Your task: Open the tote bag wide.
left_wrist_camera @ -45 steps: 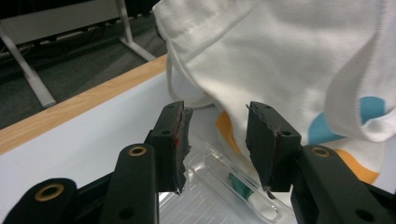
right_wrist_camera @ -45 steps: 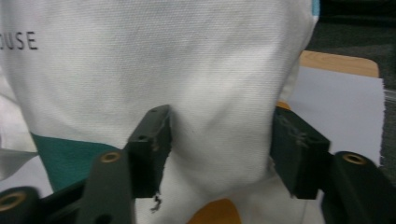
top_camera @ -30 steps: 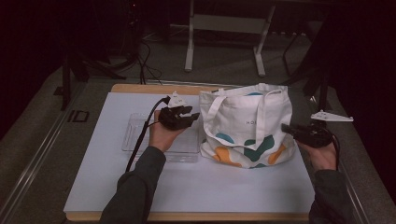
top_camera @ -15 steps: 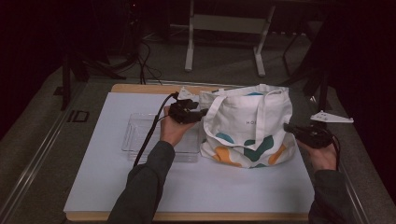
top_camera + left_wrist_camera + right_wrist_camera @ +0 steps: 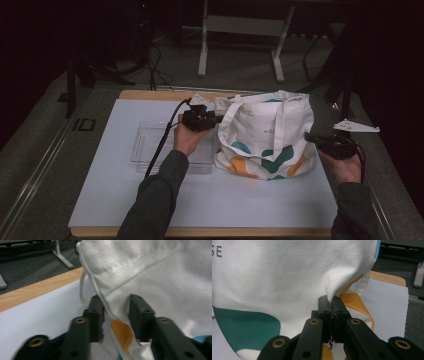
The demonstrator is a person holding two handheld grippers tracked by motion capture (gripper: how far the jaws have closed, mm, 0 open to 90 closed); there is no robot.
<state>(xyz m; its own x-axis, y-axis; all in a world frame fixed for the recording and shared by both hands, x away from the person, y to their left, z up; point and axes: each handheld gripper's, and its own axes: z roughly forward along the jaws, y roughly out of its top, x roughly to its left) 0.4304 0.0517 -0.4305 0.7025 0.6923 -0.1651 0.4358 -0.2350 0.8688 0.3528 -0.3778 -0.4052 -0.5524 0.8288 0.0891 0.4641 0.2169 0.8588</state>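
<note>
A white tote bag (image 5: 265,131) with teal and orange shapes stands upright at the right middle of the white mat (image 5: 260,197). My left gripper (image 5: 215,120) is at the bag's upper left edge. In the left gripper view it (image 5: 115,305) is open, and the hem of the bag (image 5: 160,277) hangs between the jaws. My right gripper (image 5: 309,136) is at the bag's right side. In the right gripper view it (image 5: 332,303) is shut on a pinch of the bag's cloth (image 5: 274,277).
A clear plastic tray (image 5: 145,146) lies on the mat left of the bag, under my left forearm. The wooden table edge (image 5: 150,94) runs along the far side. Dark floor, cables and a desk frame (image 5: 240,30) lie beyond it.
My left gripper has moved right from above the tray to the bag's upper left edge. The right gripper has stayed on the bag's right side.
</note>
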